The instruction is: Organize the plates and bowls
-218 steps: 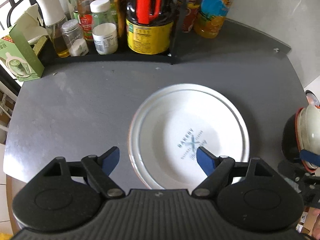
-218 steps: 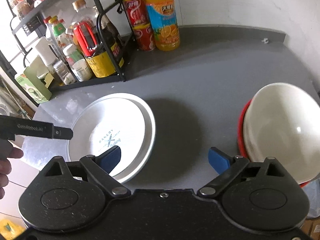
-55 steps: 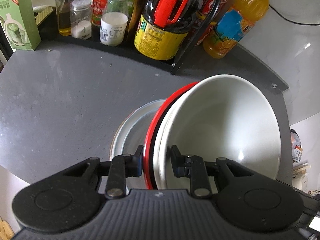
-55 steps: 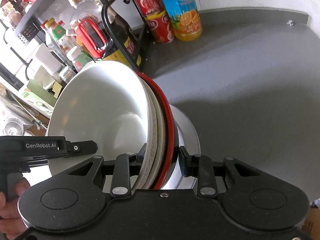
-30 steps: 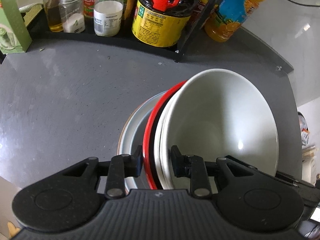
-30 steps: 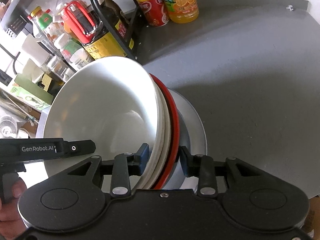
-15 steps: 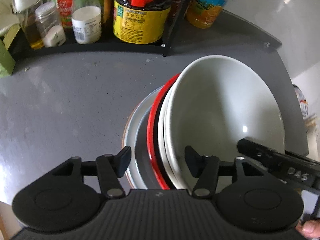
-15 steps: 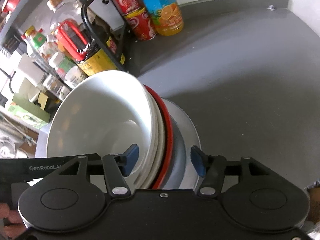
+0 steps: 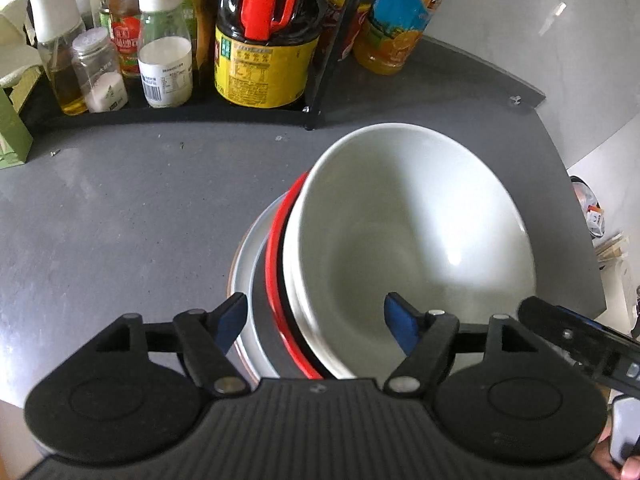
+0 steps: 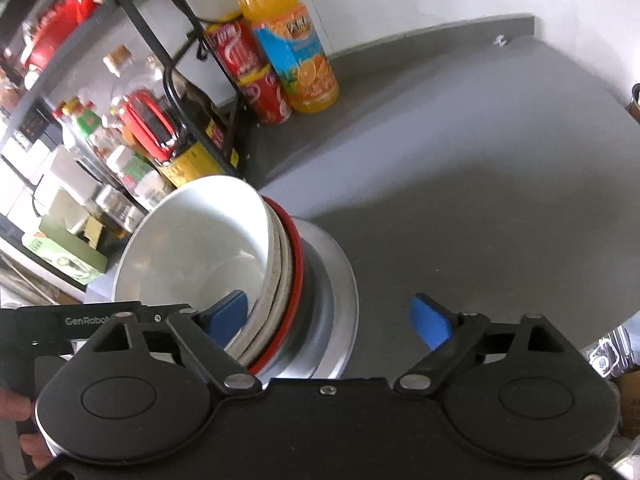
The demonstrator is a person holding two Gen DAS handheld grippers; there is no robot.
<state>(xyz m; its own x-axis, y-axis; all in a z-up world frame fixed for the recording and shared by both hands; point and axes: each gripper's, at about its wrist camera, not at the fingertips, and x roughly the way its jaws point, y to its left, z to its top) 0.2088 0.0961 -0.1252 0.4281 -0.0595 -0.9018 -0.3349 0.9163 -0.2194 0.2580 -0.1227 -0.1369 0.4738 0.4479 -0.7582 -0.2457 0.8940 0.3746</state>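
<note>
A white bowl [image 9: 412,240] sits nested in a red-rimmed bowl [image 9: 276,264], and both rest on the white plate [image 9: 244,280] on the grey table. In the right wrist view the same white bowl [image 10: 200,248], red-rimmed bowl [image 10: 296,264] and plate [image 10: 340,280] appear at lower left. My left gripper [image 9: 316,320] is open, its blue pads either side of the bowls' near rim without touching. My right gripper [image 10: 332,318] is open too, straddling the stack's opposite rim.
A black wire rack [image 9: 320,60] at the back holds a soy sauce jug [image 9: 264,40], jars and bottles. An orange juice bottle [image 10: 296,48] and red cans [image 10: 256,72] stand beside it. A green box [image 9: 12,136] sits at far left. Bare grey table [image 10: 480,160] spreads right.
Both grippers, shut on the bowl stack a second ago, have opened wide and let it go onto the plate. The right gripper has pulled back and up.
</note>
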